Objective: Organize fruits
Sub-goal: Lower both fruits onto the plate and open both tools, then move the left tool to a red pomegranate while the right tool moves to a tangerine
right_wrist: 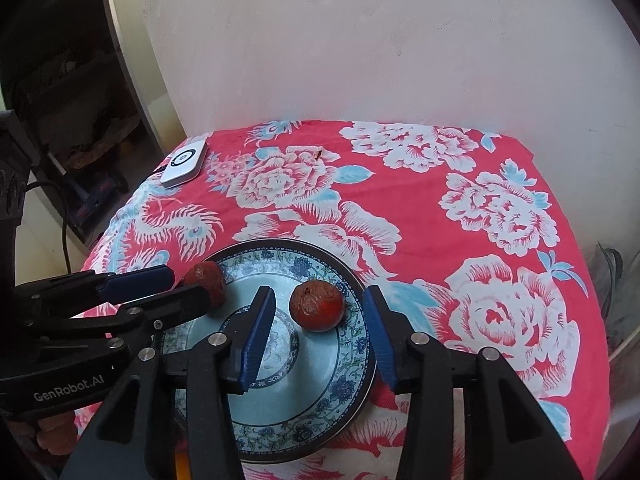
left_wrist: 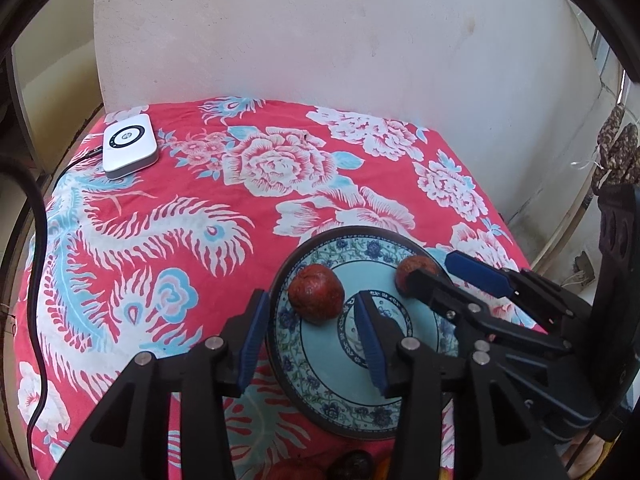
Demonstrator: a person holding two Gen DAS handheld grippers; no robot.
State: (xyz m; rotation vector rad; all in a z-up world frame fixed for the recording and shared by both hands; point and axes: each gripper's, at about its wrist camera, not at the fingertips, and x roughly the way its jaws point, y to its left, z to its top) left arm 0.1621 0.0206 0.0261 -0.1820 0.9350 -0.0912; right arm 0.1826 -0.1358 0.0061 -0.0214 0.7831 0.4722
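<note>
A round table was covered by a red cloth (left_wrist: pixel 132 240) printed with white and pale blue flowers and feathered birds. Near its front edge a blue-and-white plate (left_wrist: pixel 320 392) with a flowered rim was set on the cloth. Two wrinkled, reddish-brown fruits were seen lying on the plate, well apart from one another: the left fruit (left_wrist: pixel 316 294) rested on the inner rim at the plate's left side, and the right fruit (right_wrist: pixel 317 307) rested toward the plate's right side.

The left gripper (left_wrist: pixel 312 340) was held low over the plate's left edge with its jaws released; the left fruit lay just ahead of the gap between the blue pads, and no pad was pressed against it. The right gripper (right_wrist: pixel 320 334) was likewise held with its jaws parted, the right fruit sitting free just beyond its fingertips, touched by neither pad. Nothing was grasped by either gripper.

At the far left corner of the table a flat white device (left_wrist: pixel 129 146) with a round ring on its top was placed on the cloth, and a black cable (left_wrist: pixel 38 240) was draped down the table's left side. A pale plastered wall (left_wrist: pixel 320 28) was seen behind the table.
</note>
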